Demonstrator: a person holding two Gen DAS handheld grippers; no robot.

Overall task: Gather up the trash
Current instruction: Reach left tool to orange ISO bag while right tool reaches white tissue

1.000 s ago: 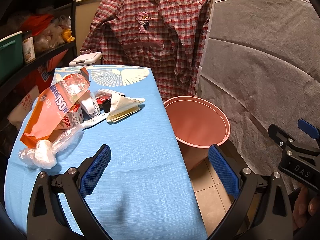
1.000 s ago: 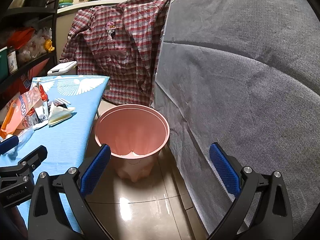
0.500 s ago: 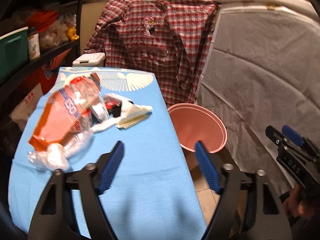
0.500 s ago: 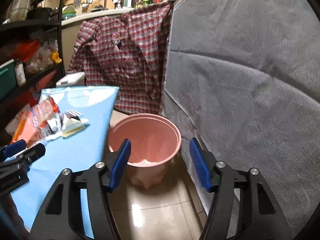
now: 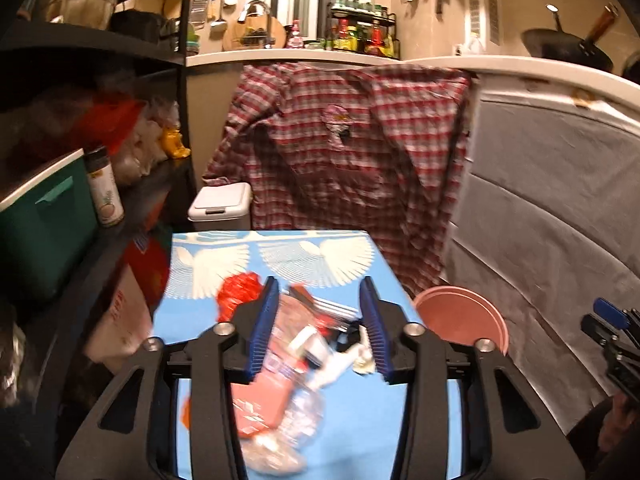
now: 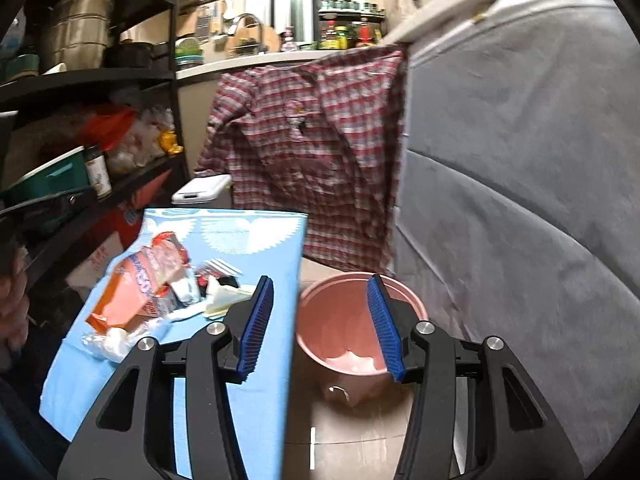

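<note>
A pile of trash point(image 5: 296, 364) lies on the blue-clothed table point(image 5: 360, 432): an orange wrapper, clear plastic, a small carton and folded paper. My left gripper point(image 5: 318, 328) is open and empty, held above the pile with the pile between its fingers in view. The pile also shows in the right wrist view point(image 6: 160, 296), left of my right gripper point(image 6: 320, 328), which is open and empty above the table's right edge. A pink bin point(image 6: 340, 320) stands on the floor right of the table, with something pale at its bottom. It also shows in the left wrist view point(image 5: 464, 316).
A plaid shirt point(image 5: 352, 152) hangs behind the table. A grey fabric panel point(image 6: 520, 200) walls off the right side. Dark shelves point(image 5: 80, 160) with boxes and jars stand on the left. A white lidded bin point(image 5: 224, 208) sits behind the table.
Both grippers have narrowed their opening and tilted upward. The left gripper has moved forward over the trash pile. The right gripper has shifted left toward the table edge.
</note>
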